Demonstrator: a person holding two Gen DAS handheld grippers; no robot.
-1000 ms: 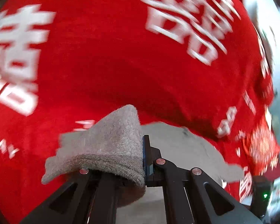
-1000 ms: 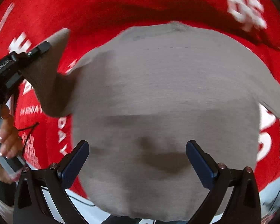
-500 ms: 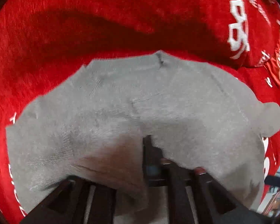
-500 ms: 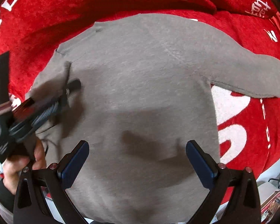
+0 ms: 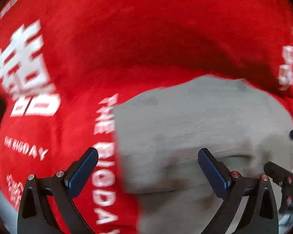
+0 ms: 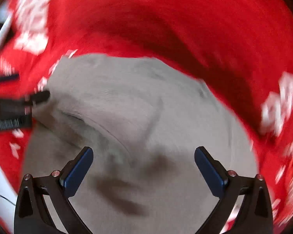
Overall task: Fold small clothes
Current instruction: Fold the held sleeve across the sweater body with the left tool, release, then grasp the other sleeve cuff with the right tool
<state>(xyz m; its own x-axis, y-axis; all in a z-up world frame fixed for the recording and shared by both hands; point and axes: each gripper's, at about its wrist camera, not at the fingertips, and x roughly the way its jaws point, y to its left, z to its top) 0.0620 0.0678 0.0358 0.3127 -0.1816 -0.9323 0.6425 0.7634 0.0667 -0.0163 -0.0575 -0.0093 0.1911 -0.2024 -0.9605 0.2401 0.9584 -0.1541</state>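
Grey knitwear, a small sweater (image 6: 138,120), is spread flat on a red cloth (image 6: 166,19) printed with white characters and the words "THE BIG DAY". In the right wrist view the sweater fills the lower middle of the picture, and a folded-over part with a seam is seen lying across its left half. In the left wrist view the same garment (image 5: 195,126) occupies the lower right, its straight left edge set against the white lettering of the cloth (image 5: 127,39).

The left gripper (image 5: 147,167) is held above that edge with its jaws spread wide; they have just been opening, and nothing is pinched between the blue pads, one over the cloth and one over the sweater. The right gripper (image 6: 143,165) is likewise held wide open above the sweater's body, gripping nothing. Each tool is glimpsed at the border of the other's view. Both pictures are smeared by motion blur, so finer detail of the fabric cannot be told.
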